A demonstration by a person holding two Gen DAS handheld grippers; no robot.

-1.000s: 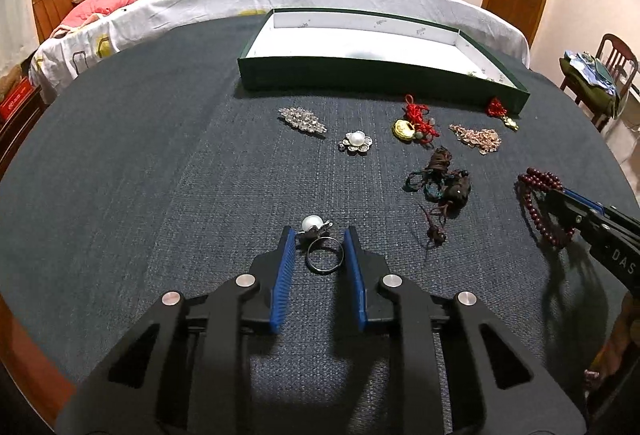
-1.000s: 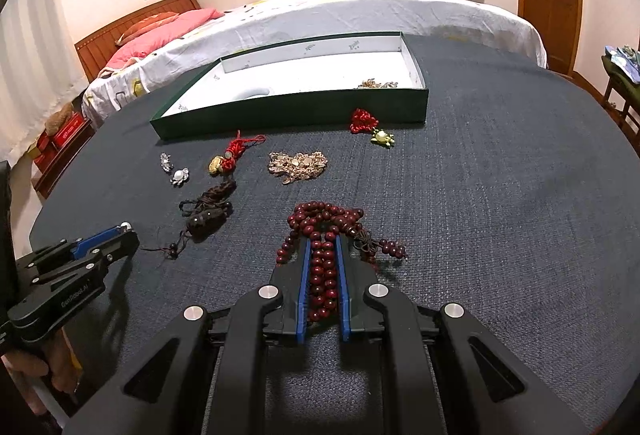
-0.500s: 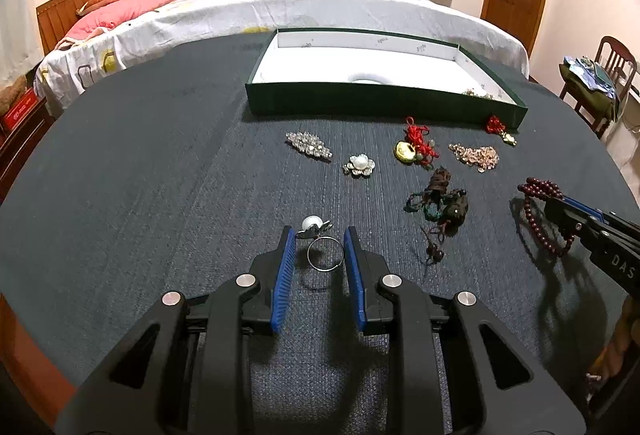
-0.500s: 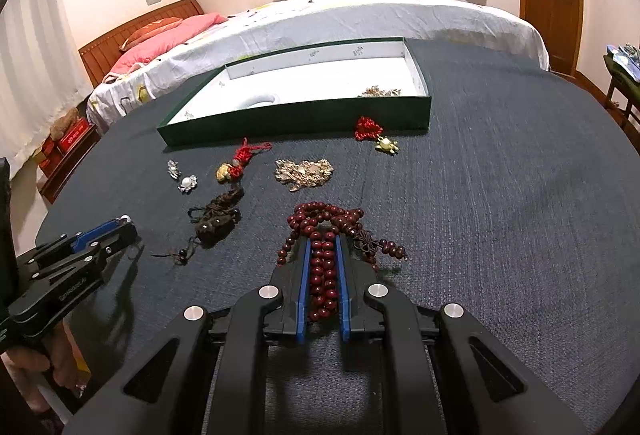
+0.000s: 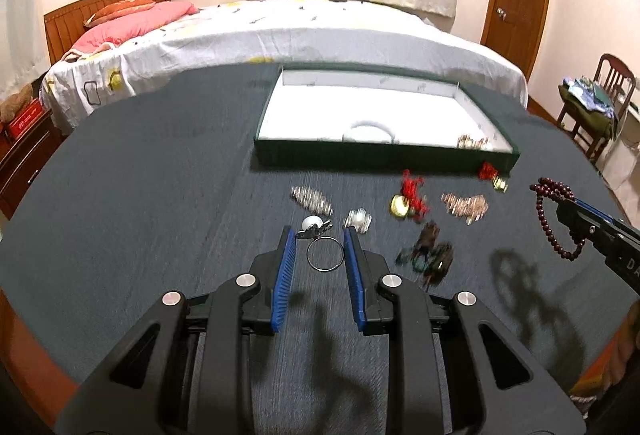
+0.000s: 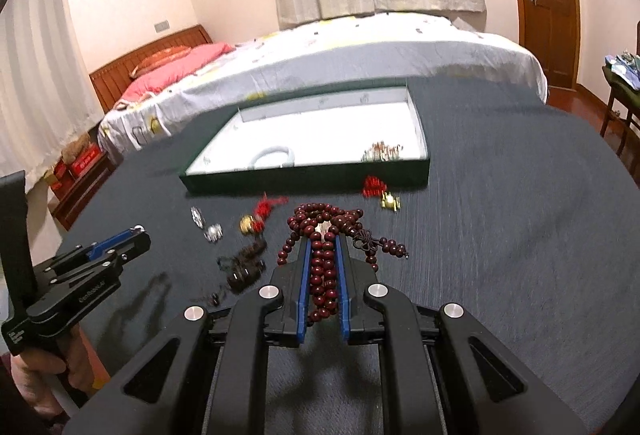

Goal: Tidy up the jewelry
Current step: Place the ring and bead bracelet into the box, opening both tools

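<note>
My left gripper (image 5: 319,241) is shut on a pearl key ring (image 5: 323,253) and holds it in the air above the dark table; the ring spans the gap between the blue pads. My right gripper (image 6: 323,245) is shut on a dark red bead necklace (image 6: 325,231), lifted off the table, with loops hanging over the fingertips; it also shows in the left wrist view (image 5: 554,213). The green jewelry box (image 5: 384,154) with white lining stands open ahead, holding a white bangle (image 5: 368,131) and a small chain (image 5: 472,142).
On the table before the box lie a silver brooch (image 5: 310,197), a pearl flower brooch (image 5: 358,220), a gold charm with red tassel (image 5: 408,197), a pink-gold chain (image 5: 466,204), a dark cord pendant (image 5: 430,253) and a red-knot charm (image 5: 492,175). A bed stands behind.
Both grippers have risen from the table and moved toward the box, carrying the key ring and the bead necklace. The views are motion-blurred.
</note>
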